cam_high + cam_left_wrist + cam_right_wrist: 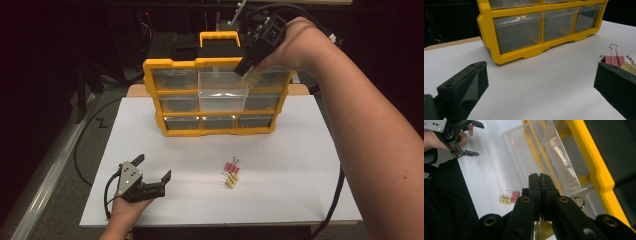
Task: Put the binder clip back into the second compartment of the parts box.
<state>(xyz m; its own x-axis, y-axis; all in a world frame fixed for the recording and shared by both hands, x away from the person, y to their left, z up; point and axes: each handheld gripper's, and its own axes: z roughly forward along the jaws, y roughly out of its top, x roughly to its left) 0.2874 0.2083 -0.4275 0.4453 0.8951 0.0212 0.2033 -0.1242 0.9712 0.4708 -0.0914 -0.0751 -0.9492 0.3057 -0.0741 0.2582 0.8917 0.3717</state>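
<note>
Binder clip [254, 78] pinched in right claw [248, 75] above pulled-out drawer [223, 90]; left claw [151, 171] agape.

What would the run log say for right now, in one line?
right tongs: shut on gold binder clip, above pulled-out clear drawer | left tongs: open, resting on table | two clips left

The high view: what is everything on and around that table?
Yellow plastic organiser with clear drawers: one, standing at the table's back.
Pulled-out clear drawer: one, top row, middle.
Gold binder clip: one, held above that drawer.
Binder clips on the table: one red, at least one gold, centre front.
White tabletop: one.
Left gripper: black, open, resting front left.
Right gripper: black, shut on the clip.
</note>
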